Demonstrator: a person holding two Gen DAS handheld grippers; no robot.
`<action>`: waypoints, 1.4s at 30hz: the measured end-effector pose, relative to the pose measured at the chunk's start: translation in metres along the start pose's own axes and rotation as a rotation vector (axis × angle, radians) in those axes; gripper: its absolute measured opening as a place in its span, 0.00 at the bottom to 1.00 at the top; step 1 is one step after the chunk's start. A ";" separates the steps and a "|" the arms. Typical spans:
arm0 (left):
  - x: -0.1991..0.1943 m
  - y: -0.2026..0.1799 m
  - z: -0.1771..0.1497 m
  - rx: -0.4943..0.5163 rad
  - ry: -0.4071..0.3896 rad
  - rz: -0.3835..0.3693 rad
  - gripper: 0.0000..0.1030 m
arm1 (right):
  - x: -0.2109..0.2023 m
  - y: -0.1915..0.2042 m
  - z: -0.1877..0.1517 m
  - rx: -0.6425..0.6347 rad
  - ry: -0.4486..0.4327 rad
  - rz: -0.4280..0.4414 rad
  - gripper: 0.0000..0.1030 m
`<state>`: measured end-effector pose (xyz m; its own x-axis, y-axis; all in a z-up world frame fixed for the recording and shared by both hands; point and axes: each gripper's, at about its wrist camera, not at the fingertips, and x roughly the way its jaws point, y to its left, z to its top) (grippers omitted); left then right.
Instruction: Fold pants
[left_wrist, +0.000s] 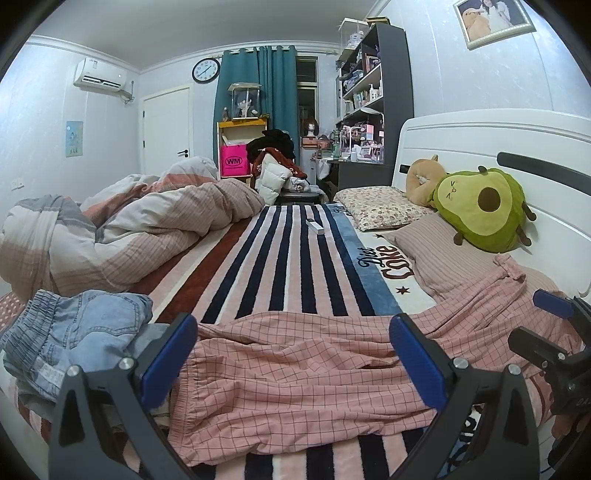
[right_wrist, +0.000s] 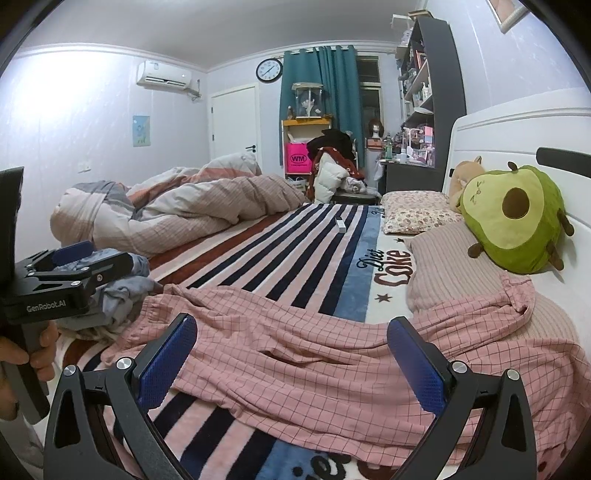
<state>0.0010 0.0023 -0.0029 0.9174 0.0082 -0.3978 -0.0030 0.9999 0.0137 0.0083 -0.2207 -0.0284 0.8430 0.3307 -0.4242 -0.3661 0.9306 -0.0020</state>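
Note:
Pink checked pants (left_wrist: 295, 373) lie spread across the striped blanket (left_wrist: 295, 258), waistband at the left, legs running right toward the headboard; they also show in the right wrist view (right_wrist: 314, 354). My left gripper (left_wrist: 293, 360) is open and empty, its blue pads (left_wrist: 170, 362) just above the waistband end. My right gripper (right_wrist: 291, 360) is open and empty above the middle of the pants. It shows at the right edge of the left wrist view (left_wrist: 554, 332), and the left gripper shows at the left of the right wrist view (right_wrist: 70, 258).
Crumpled blue jeans (left_wrist: 74, 339) lie left of the waistband. A bunched duvet (left_wrist: 129, 225) fills the far left of the bed. Pillows (left_wrist: 384, 210), an avocado plush (left_wrist: 484, 206) and the white headboard (left_wrist: 480, 136) are at the right. A small white box (left_wrist: 316, 226) sits on the blanket.

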 end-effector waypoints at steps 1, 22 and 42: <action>0.000 0.000 0.000 0.000 0.000 0.000 0.99 | 0.000 0.000 0.000 0.001 0.001 0.002 1.00; 0.001 0.000 0.000 -0.007 -0.001 0.000 0.99 | 0.002 0.008 0.001 0.030 0.011 0.019 1.00; 0.001 0.002 0.000 -0.014 0.001 -0.003 0.99 | 0.002 0.004 -0.001 0.030 0.010 0.016 1.00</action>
<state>0.0019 0.0039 -0.0036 0.9169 0.0054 -0.3991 -0.0059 1.0000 -0.0001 0.0078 -0.2171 -0.0303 0.8329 0.3445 -0.4331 -0.3677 0.9294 0.0320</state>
